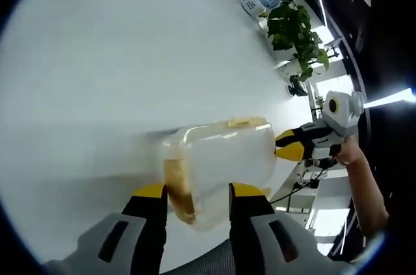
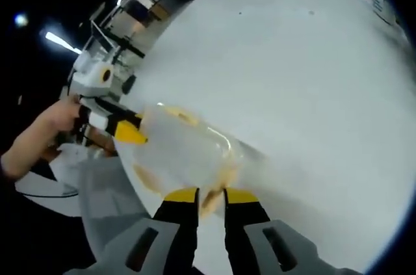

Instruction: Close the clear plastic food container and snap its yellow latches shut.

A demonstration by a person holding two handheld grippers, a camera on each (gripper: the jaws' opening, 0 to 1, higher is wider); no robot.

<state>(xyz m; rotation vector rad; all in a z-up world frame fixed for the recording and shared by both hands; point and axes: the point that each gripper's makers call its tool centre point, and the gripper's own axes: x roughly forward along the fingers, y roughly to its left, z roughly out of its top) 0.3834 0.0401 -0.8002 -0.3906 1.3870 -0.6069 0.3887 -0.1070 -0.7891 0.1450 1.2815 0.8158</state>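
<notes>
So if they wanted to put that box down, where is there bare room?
Almost anywhere: the white table is bare beyond the clear container. The far edge is crowded, by the plant. Both hand-held grippers, left and right, crowd the near edge.

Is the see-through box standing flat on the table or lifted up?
Cannot tell. The clear container sits between both grippers, left and right, beside the white table.
</notes>
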